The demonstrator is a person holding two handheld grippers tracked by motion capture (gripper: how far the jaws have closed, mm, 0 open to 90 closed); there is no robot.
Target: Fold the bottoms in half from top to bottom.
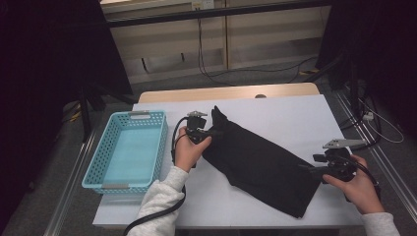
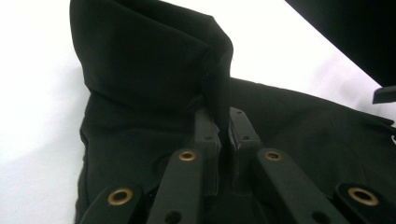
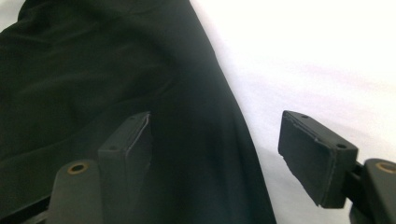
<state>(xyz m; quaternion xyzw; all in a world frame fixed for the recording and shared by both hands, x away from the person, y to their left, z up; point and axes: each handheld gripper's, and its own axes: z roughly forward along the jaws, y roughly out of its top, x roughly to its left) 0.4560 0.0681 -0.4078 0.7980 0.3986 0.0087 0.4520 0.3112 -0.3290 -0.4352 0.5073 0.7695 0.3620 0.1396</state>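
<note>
Left gripper [image 2: 223,133] clamps black cloth [image 1: 260,160] | basket [image 1: 96,164] beside

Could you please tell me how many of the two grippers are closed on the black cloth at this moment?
1. The left gripper pinches a raised fold of the black cloth at its far-left end. The right gripper stands open at the cloth's right edge, gripping nothing.

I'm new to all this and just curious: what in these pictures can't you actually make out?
- Black cloth, high view: what garment it is; it lies folded and dark.
- Blue basket, high view: its near inner wall, hidden by its own rim.
- Right gripper, right gripper view: its open jaws straddle the cloth's edge; touching or not is unclear.
</note>
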